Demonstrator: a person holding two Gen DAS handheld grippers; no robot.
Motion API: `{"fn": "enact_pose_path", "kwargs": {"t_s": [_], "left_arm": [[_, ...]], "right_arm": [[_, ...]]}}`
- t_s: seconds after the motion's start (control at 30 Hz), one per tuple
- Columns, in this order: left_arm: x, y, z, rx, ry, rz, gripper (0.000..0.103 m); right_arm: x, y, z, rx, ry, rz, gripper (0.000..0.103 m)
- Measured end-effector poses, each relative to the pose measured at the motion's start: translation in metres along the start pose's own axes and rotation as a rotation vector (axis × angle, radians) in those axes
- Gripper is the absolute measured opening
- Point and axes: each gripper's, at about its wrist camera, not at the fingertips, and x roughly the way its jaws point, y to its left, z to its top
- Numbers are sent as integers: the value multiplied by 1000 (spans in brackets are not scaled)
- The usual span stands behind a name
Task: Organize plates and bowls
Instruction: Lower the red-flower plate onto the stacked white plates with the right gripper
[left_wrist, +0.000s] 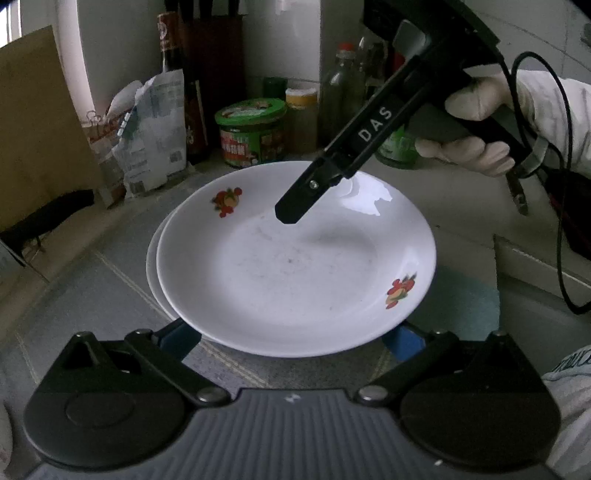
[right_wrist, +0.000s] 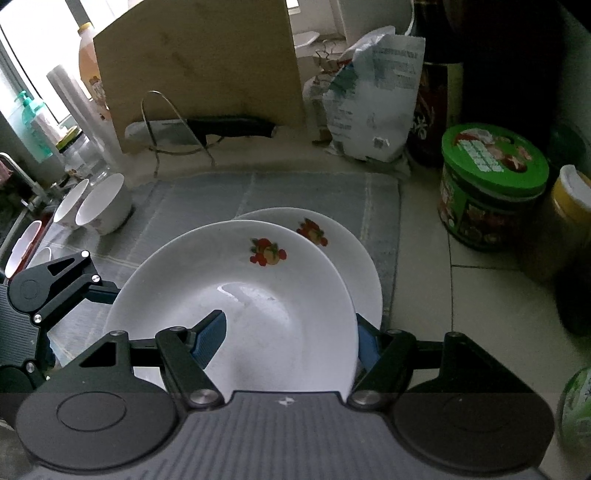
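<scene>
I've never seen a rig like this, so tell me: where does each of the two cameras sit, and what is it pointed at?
Left wrist: on the left gripper, looking down over its fingers at the upper plate; the right gripper and a gloved hand show.
Right wrist: on the right gripper, facing the cutting board and bowls; the left gripper's linkage shows at the left edge.
Shared: both plates, the green tin.

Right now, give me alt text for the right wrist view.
The right gripper clamps the rim of a white plate above a second plate on a grey mat. Bowls sit left, a green tin right.
</scene>
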Motion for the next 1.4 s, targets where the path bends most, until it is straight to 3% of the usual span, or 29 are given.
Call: {"fn": "enact_pose_path", "kwargs": {"t_s": [1.4], "left_arm": [[19, 14, 17, -7, 136, -36, 102]], "right_arm": [[12, 1, 11, 14, 47, -67, 77]]}}
